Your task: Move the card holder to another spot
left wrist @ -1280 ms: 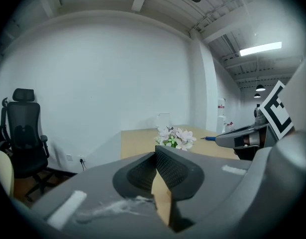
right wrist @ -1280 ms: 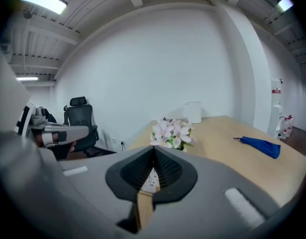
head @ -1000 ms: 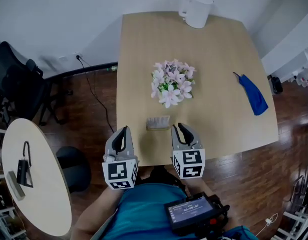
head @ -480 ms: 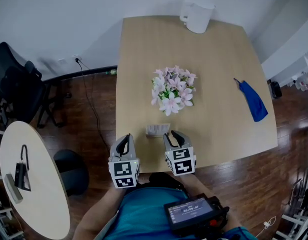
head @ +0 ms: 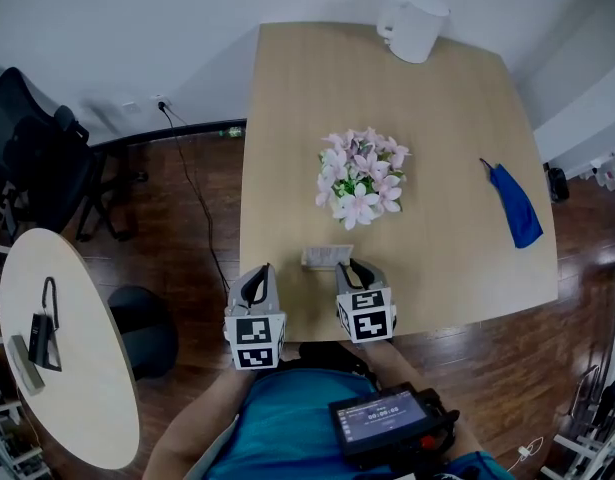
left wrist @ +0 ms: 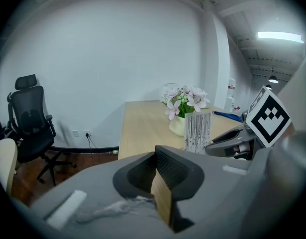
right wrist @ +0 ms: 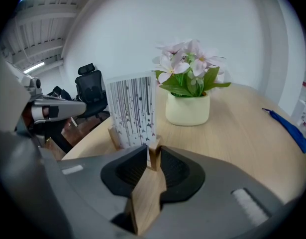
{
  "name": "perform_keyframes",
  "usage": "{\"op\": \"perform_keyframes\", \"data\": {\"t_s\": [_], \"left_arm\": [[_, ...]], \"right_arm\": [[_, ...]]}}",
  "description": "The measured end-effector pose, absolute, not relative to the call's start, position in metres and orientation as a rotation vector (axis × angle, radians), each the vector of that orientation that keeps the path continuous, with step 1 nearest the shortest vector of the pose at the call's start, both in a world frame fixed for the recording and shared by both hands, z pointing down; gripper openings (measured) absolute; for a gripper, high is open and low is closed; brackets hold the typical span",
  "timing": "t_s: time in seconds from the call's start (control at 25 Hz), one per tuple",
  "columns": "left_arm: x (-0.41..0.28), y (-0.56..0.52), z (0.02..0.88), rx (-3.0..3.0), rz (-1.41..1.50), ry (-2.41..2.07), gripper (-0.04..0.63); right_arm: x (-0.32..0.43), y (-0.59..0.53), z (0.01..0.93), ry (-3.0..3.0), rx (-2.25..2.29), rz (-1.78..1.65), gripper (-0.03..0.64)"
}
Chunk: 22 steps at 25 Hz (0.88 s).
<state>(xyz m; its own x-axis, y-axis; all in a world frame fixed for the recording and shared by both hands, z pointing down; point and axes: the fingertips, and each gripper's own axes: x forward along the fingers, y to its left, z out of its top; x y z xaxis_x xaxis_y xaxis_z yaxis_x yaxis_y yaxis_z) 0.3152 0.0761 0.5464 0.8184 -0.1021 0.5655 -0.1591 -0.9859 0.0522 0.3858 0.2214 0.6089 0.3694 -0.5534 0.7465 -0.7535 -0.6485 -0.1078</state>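
We see the card holder [right wrist: 132, 111] standing upright on the table [head: 437, 118], close to its near edge and just on the near side of the flower pot [head: 360, 178]. It is a low wooden base with a white, dark-streaked card [left wrist: 197, 131] set in it. Our right gripper [right wrist: 152, 156] comes in from the near side. Its jaws have just been closing and now clench the right end of the wooden base, which sits between their tips. Our left gripper [left wrist: 156, 156] hangs over the table's near-left corner, to the left of the card holder and apart from it. Its jaw tips are pressed together with nothing between them. Farther off, a blue cloth [head: 514, 213] lies toward the right edge of the table, and a white jug [head: 412, 28] stands at the far edge.
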Motion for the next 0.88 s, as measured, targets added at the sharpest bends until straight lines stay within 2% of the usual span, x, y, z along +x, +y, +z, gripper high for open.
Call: {"op": "perform_keyframes", "data": {"t_s": [0.36, 0.88], "left_arm": [[0.317, 0.07, 0.546, 2.912, 0.888, -0.2, 0.017], [0.297, 0.042, 0.532, 2.893, 0.802, -0.26, 0.017]], "right_arm": [[0.385, 0.221, 0.604, -1.159, 2.423, 1.188, 0.055], [0.381, 0.185, 0.553, -1.213, 2.507, 1.062, 0.044]]}}
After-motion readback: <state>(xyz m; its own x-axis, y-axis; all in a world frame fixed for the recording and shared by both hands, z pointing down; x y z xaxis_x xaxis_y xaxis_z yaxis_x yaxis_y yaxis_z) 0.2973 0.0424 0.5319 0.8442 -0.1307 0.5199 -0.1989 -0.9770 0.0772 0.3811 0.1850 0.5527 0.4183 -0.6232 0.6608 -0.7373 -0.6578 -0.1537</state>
